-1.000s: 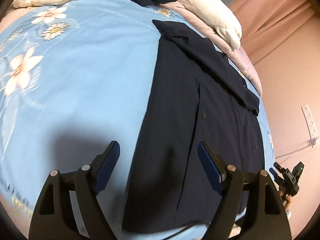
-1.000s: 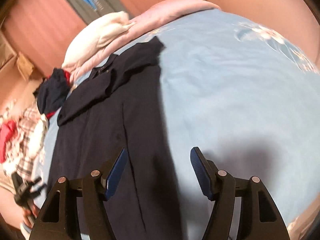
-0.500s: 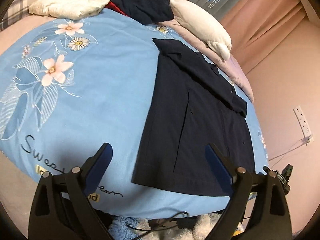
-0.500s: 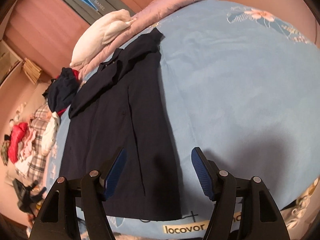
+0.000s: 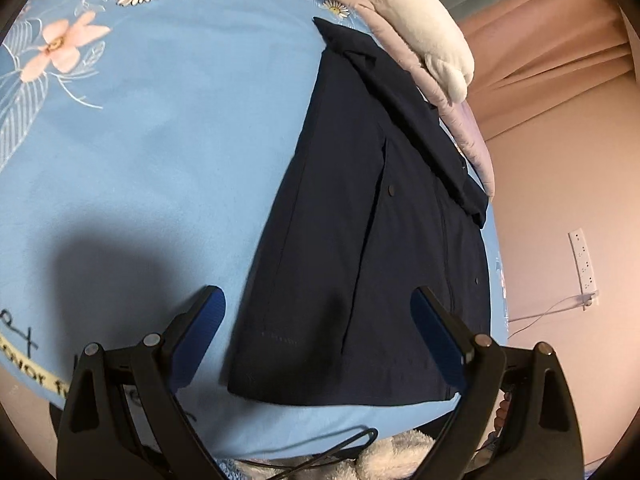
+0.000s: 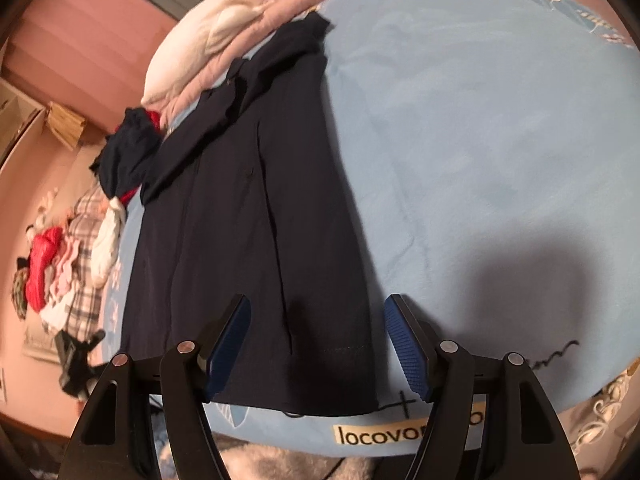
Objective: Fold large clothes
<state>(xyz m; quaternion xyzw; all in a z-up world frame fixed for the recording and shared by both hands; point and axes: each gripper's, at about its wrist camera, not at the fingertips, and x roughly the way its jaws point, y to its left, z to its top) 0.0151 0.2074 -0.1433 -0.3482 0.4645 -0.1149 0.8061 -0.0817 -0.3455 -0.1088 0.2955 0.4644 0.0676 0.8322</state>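
Observation:
A dark navy button shirt point(image 5: 360, 220) lies flat on a light blue floral bedspread point(image 5: 160, 140), sleeves folded in, its hem toward me. It also shows in the right wrist view point(image 6: 260, 240). My left gripper point(image 5: 318, 322) is open and empty, hovering above the hem's left corner. My right gripper point(image 6: 316, 332) is open and empty, above the hem's right corner. Neither gripper touches the cloth.
A white pillow point(image 5: 424, 28) and pink quilt point(image 5: 468, 136) lie beyond the collar. A pile of clothes point(image 6: 60, 264) lies at the bed's far side. A dark garment point(image 6: 128, 156) lies near the pillow. A cable point(image 5: 320, 448) and fluffy rug lie below the bed edge.
Both grippers have moved in closer and lower toward the shirt's hem since half a second ago, after pulling back before that. Both stayed open.

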